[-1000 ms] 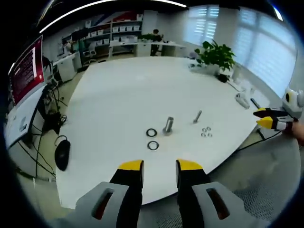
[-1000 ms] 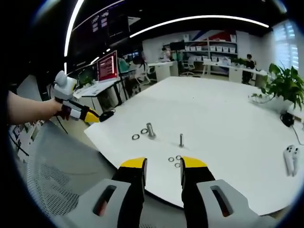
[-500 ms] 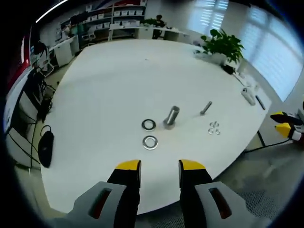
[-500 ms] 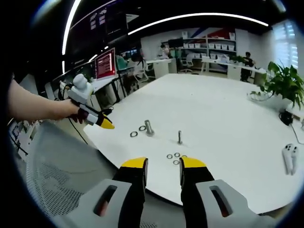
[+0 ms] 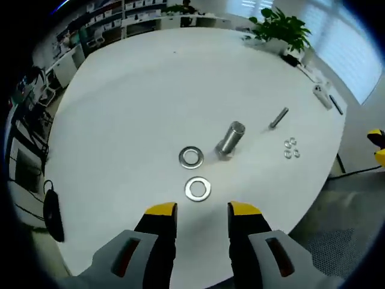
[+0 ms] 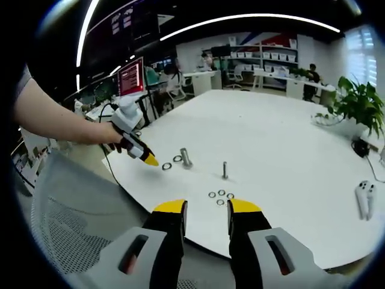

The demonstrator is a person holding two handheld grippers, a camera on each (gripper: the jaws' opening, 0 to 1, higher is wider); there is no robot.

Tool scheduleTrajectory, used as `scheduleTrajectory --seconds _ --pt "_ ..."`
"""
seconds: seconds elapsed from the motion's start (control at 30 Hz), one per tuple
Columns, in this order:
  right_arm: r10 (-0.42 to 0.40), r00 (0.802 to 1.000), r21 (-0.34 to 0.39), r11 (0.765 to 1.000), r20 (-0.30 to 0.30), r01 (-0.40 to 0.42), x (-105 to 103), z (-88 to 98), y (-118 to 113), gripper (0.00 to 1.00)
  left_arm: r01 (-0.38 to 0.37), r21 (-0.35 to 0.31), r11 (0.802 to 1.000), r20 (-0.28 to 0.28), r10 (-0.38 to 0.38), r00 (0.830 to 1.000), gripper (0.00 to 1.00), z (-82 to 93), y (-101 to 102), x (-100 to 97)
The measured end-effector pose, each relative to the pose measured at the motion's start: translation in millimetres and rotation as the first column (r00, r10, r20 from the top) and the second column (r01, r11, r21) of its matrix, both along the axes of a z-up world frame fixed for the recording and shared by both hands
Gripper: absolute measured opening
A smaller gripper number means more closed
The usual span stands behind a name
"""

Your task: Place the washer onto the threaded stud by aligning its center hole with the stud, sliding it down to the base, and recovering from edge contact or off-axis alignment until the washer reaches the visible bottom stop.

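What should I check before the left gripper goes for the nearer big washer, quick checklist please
1. Left gripper open and empty: ok.
2. Nearer washer lying flat, free of the other washer: ok.
3. Washer centred ahead between the jaws: ok.
4. Thick stud upright and bare: ok.
5. Right gripper open, back off the table edge: ok.
6. Stud's bottom stop visible: cannot tell.

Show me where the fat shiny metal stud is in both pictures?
Left gripper view: the thick silver threaded stud stands near the middle, right of the upper flat silver washer.
Right gripper view: it stands left of centre, beside the left gripper.
Shared landmark: the thin grey bolt standing upright on the white table.
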State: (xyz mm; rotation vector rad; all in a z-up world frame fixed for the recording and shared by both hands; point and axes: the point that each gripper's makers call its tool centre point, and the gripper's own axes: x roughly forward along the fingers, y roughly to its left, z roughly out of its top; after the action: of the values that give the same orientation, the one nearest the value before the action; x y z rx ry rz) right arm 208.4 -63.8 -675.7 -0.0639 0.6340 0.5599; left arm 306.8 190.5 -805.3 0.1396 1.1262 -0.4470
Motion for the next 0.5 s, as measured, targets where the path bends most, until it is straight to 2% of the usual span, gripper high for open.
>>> scheduleTrajectory --seconds 0.13,0.23,0.5 --pt "-0.011 1.000 -0.001 1.000 0.001 0.011 0.8 0.0 -2.1 0.29 0.009 0.009 1.000 -0.030 -0.008 1.000 0.32 -8.3 -2.7 5.6" --pt "-0.012 1.000 0.002 1.000 0.001 0.012 0.9 0.1 -2.1 0.29 0.043 0.036 0.998 -0.053 -0.041 0.998 0.32 -17.3 -2.3 7.5" --pt "-0.015 1.000 0.000 1.000 0.003 0.015 0.6 0.5 -2.6 0.29 0.093 0.084 0.992 -0.078 -0.086 0.993 0.31 -28.9 -3.1 7.1"
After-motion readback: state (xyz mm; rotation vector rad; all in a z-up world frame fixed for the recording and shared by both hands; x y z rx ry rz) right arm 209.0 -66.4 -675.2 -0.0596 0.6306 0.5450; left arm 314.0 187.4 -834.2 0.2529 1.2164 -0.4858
